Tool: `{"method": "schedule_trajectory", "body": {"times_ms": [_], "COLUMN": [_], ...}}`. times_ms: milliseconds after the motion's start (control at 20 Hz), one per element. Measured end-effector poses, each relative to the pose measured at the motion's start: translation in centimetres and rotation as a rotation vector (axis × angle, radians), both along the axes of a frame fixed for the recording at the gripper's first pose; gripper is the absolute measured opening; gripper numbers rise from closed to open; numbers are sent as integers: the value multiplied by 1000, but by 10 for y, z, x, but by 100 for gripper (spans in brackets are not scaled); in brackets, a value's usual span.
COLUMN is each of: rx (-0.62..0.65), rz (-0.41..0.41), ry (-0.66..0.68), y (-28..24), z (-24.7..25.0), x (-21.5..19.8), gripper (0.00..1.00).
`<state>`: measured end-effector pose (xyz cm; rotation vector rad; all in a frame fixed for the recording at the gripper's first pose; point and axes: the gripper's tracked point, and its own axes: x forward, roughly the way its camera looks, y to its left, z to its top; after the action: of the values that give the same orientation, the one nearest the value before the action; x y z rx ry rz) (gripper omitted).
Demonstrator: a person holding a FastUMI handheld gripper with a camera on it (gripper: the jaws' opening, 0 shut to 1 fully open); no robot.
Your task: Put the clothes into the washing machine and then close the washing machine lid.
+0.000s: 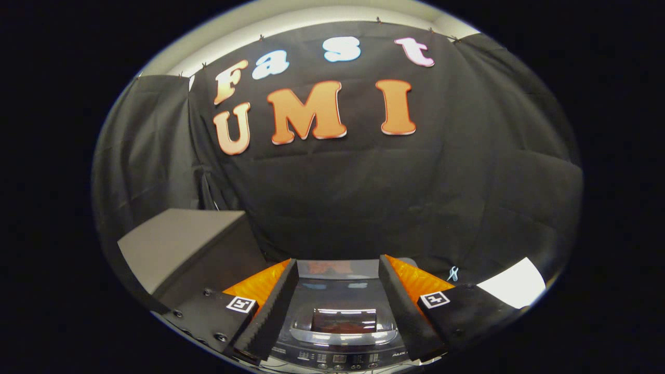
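The washer (337,311) sat below and between the fingers, its glossy lid (340,291) down, a control panel (337,357) along its near edge with small lettering too blurred to read. The gripper (337,306) was spread wide, holding nothing. A grey box (176,244) stood beside it.

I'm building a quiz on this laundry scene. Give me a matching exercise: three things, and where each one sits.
Things:
1. washing machine lid
2. control panel
3. grey box

Places:
A. beside the machine, left of the fingers
B. between the open fingers of the hand-held gripper
C. at the machine's near edge, below the lid handle

Pairs: 1-B, 2-C, 3-A
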<state>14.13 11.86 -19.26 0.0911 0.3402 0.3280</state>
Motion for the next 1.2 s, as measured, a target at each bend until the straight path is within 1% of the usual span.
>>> {"method": "schedule_trajectory", "body": {"times_ms": [300, 550, 850, 950, 1200], "rx": [99, 104, 62, 67, 32], "rz": [-54, -113, -166, -170, -179], "ry": [-91, -174, -230, -245, -276], "y": [5, -6, -44, -54, -80], "z": [87, 143, 185, 197, 206], "x": [-77, -129, -181, -194, -217], "gripper": [99, 99, 99, 99, 99]}}
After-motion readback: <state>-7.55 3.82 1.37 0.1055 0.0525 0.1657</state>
